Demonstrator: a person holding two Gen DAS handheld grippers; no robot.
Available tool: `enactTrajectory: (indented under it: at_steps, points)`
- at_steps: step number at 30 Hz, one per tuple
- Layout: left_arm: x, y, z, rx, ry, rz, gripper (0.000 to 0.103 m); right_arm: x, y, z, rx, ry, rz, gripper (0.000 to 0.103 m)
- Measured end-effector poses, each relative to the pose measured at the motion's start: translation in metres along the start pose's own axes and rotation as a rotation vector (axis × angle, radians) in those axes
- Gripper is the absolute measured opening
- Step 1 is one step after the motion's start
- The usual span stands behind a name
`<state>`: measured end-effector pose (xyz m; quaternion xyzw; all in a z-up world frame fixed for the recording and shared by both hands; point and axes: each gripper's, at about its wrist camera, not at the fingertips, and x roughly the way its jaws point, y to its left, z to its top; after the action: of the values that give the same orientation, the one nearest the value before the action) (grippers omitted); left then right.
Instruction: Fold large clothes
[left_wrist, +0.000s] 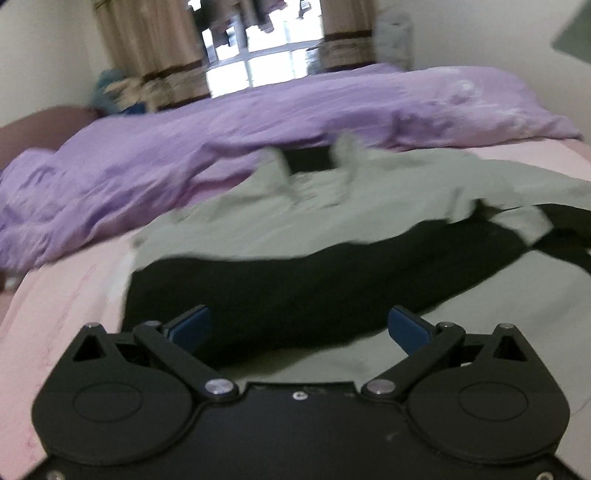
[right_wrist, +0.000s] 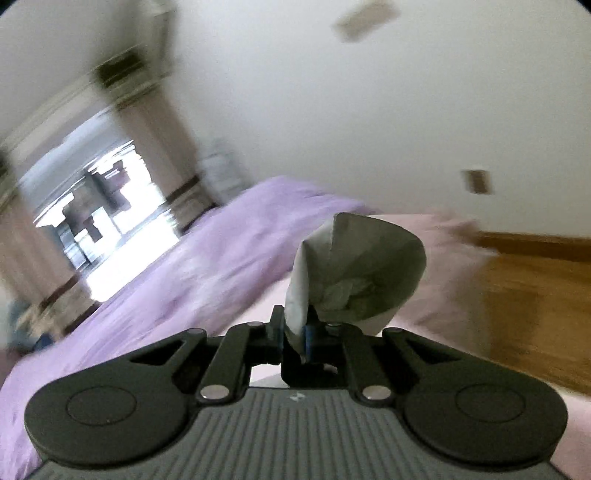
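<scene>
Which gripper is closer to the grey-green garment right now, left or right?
Right. The right gripper is clamped on a fold of the grey-green garment, touching it. The left gripper is open, poised over the garment's dark lining, gripping nothing.

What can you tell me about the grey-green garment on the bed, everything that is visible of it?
The grey-green garment is a large, thin-looking piece with a black lining or panel showing. It lies spread and wrinkled on the pink sheet, beside the purple duvet. The left gripper hangs open above it, not gripping. The right gripper is shut on a bunched corner of it, which stands up in a cone. The views are blurred.
</scene>
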<state>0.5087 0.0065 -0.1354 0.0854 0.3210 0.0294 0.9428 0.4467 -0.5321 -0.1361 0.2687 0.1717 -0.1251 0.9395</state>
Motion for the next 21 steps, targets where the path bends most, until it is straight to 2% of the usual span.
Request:
enactTrajectory:
  at_steps: [3,5,10,13,16,21]
  points:
    - [-0.001,0.031,-0.01,-0.043,0.02,0.064,0.103,-0.001,0.059,-0.033,-0.047,0.049,0.069,0.01]
    - [-0.001,0.052,-0.013,-0.083,0.034,0.088,0.103,-0.004,0.1,-0.064,-0.093,0.071,0.113,0.01]
    - [0.002,0.097,-0.02,-0.109,0.053,0.134,0.103,-0.012,0.203,-0.128,-0.219,0.149,0.234,0.01]
    - [0.007,0.121,-0.022,-0.145,0.051,0.147,0.103,-0.024,0.254,-0.156,-0.276,0.188,0.287,0.01]
    - [0.023,0.132,-0.017,-0.174,0.066,0.195,0.103,-0.024,0.296,-0.18,-0.286,0.234,0.335,0.01]
    - [0.027,0.157,-0.022,-0.204,0.076,0.155,0.103,-0.035,0.362,-0.225,-0.382,0.239,0.4,0.01]
